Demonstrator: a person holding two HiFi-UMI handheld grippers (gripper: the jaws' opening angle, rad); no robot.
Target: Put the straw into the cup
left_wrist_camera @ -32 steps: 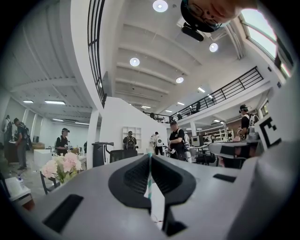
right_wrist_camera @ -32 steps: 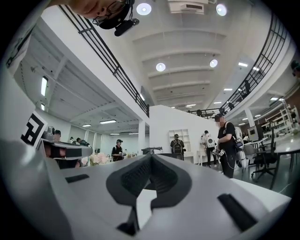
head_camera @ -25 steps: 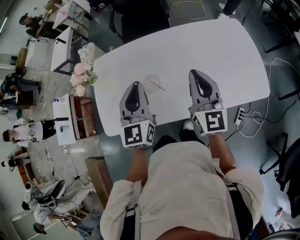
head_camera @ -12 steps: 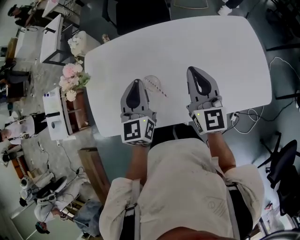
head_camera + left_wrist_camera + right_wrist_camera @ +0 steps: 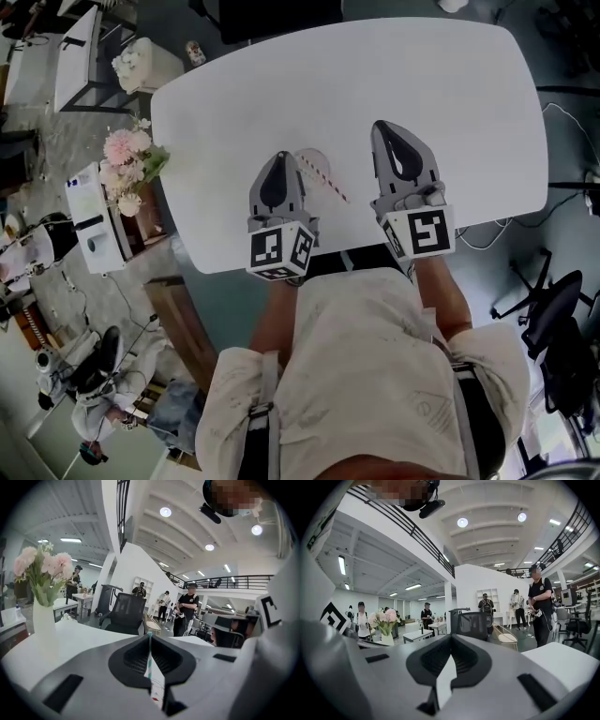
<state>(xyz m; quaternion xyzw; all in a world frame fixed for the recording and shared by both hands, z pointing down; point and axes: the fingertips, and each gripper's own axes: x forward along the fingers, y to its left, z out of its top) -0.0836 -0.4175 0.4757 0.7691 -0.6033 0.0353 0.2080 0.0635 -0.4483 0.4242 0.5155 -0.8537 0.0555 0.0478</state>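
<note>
White table [image 5: 450,84]: left gripper [image 5: 279,159] clamps straw [image 5: 326,180]; cup [image 5: 314,157] apparently beside.

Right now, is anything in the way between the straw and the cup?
Nothing visible. The left gripper holds the straw right by the clear cup; the right gripper is off to the side.

Straw [image 5: 326,181]: thin, white with red stripes. Pinched near one end between the closed jaws of the left tool [image 5: 280,155]. Slants from there back and to the right.

Cup [image 5: 316,159]: clear, only a faint round outline on the white surface [image 5: 469,94], just right of the left tool's tip. Upright or tilted: not readable.

Straw overlaps the cup outline in head view; whether inside the cup not resolvable.
</note>
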